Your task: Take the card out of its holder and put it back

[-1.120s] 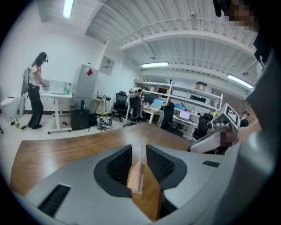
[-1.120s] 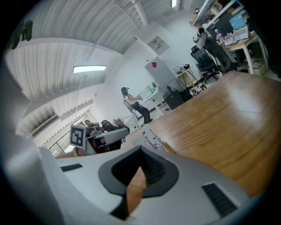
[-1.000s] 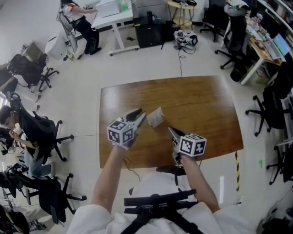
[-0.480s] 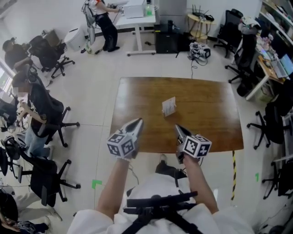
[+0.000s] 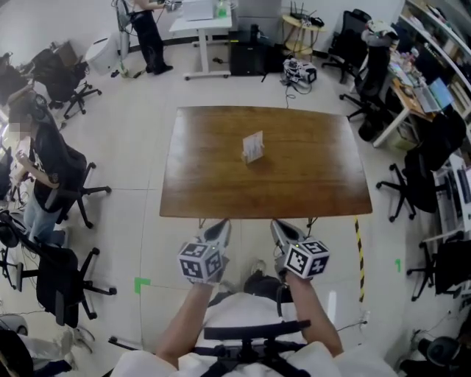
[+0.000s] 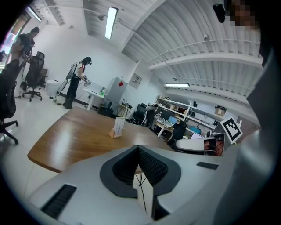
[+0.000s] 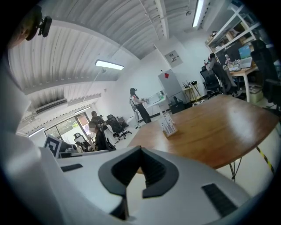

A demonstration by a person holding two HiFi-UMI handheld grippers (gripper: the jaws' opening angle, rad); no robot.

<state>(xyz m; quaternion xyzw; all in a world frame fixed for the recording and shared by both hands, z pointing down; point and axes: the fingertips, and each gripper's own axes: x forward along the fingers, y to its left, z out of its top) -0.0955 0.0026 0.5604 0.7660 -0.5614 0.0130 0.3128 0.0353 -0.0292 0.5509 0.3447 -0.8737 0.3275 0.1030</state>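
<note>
A white card stands upright in its small holder (image 5: 252, 146) near the middle of the brown wooden table (image 5: 309, 184); it also shows far off as the card in holder (image 6: 117, 127) and the card in holder (image 7: 168, 124). My left gripper (image 5: 220, 230) and right gripper (image 5: 278, 230) hang side by side off the table's near edge, close to my body and well short of the card. Both have their jaws pressed together with nothing between them, as the left gripper (image 6: 137, 147) and right gripper (image 7: 140, 150) show.
Black office chairs (image 5: 65, 269) and people stand at the left. A white desk (image 5: 202, 15) is at the far side, more chairs and cluttered desks (image 5: 416, 81) at the right. Green marks (image 5: 140, 283) lie on the floor.
I have stepped back from the table: both grippers went from over the tabletop by the card to off its near edge. The card stayed on the table, and the left jaws went from open to shut.
</note>
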